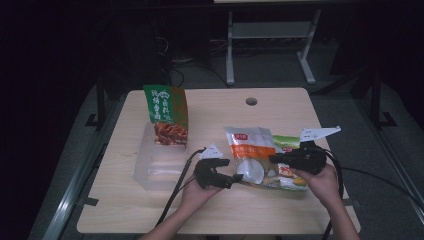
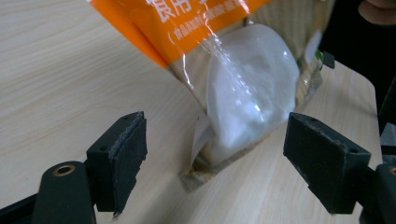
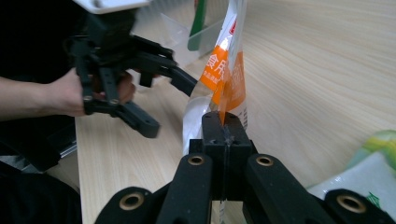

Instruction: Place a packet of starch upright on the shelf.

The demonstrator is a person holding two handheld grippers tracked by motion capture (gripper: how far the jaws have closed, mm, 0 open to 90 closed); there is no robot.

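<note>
An orange-and-clear bag with a white lump inside lies at the table's front middle. In the right gripper view this bag stands on edge, and my right gripper is shut on its rim. From the high view the right gripper holds the bag's right side. My left gripper is open at the bag's lower left corner. In the left gripper view the bag's corner rests on the table between the spread jaws of the left gripper, touching neither pad.
A clear plastic box sits at the left with a green-and-red packet standing in its far end. A green-and-white bag lies under the right gripper. The table has a cable hole near its far edge.
</note>
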